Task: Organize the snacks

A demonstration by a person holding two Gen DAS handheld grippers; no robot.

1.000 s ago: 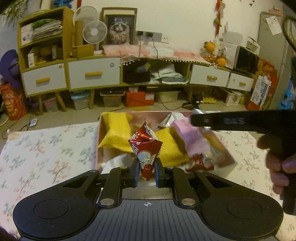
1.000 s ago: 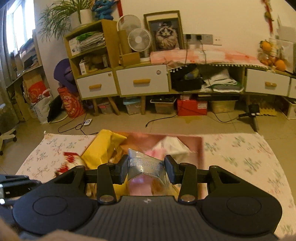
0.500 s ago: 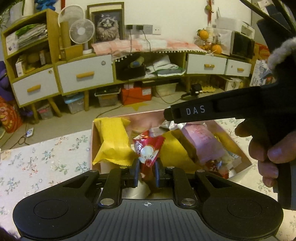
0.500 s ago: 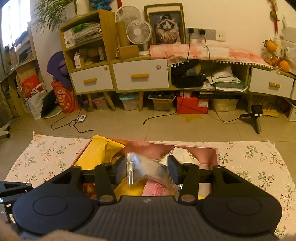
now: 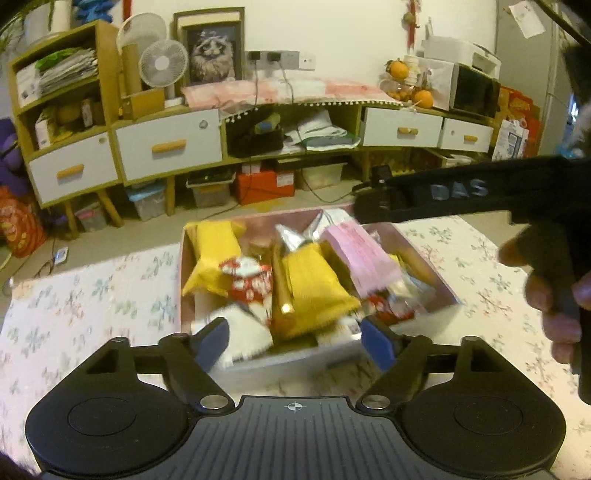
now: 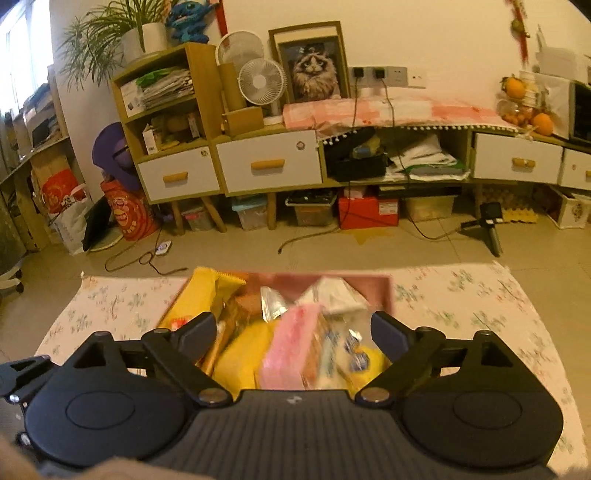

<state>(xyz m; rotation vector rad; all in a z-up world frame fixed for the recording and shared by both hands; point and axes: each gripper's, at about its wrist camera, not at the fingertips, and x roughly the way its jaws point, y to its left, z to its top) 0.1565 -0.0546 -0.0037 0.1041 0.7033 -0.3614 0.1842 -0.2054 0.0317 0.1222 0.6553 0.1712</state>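
Snacks fill the pink box (image 5: 424, 258) on the floral cloth (image 5: 92, 295). Left gripper (image 5: 295, 343) and right gripper (image 6: 295, 334) hover above it, jaws opening wide (nothing pinched); the red packet (image 5: 247, 280) lies beyond the left fingers.

- a lived-in home, a living room by the look of it
- long low cabinet (image 6: 266, 166) with white drawers along the wall
- framed cat picture (image 6: 314, 70) and a small fan (image 6: 262, 81) on top
- potted plant (image 6: 140, 33), oranges (image 6: 543, 123), storage bins (image 6: 314, 212) on the tiled floor
- flowered cloth (image 6: 461, 295) spread over the table
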